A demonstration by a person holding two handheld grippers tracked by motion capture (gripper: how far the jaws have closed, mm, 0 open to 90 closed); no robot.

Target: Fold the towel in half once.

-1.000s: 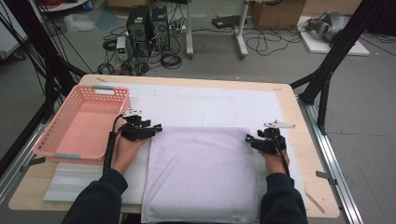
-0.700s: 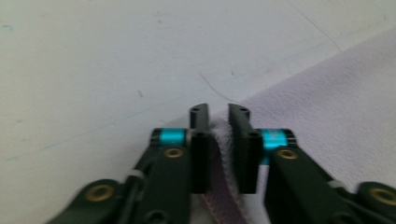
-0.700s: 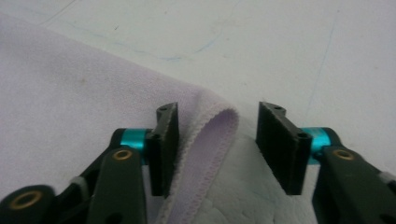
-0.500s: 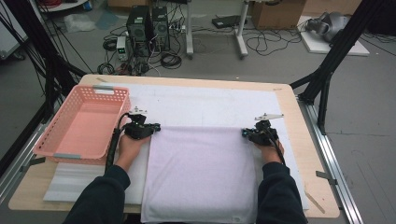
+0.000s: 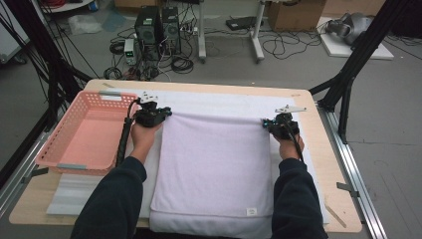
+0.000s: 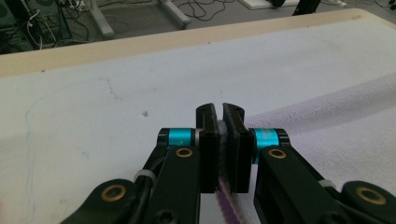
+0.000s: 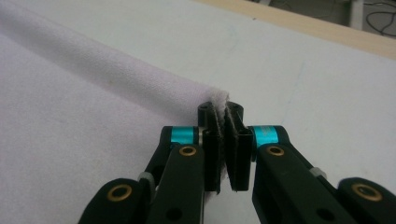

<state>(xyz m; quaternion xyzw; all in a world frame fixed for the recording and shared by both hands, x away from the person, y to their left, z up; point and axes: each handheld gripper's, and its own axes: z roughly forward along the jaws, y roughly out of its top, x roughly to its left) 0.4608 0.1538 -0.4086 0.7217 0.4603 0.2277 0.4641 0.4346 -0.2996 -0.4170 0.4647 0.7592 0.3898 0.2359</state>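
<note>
A wooden tabletop [image 5: 323, 149] carries a white mat [image 5: 219, 102], with cables on the floor beyond. Each hand-held gripper, left [image 5: 160, 114] and right [image 5: 268, 124], grasps a far corner of the lilac towel [image 5: 214, 164].

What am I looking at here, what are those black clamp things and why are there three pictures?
A person sits at a wooden table and holds a hand-held clamp tool, called a gripper, in each hand. The wide picture comes from a camera above the person, looking down. The other two come from small cameras riding on each gripper, looking along its two black jaws.

On the table lies a white mat, on it a pale lilac towel, and at the left a pink basket.

The left gripper is pinched on the towel's far left corner, and the right gripper on its far right corner. In both gripper views you can see cloth squeezed between the jaws.
</note>
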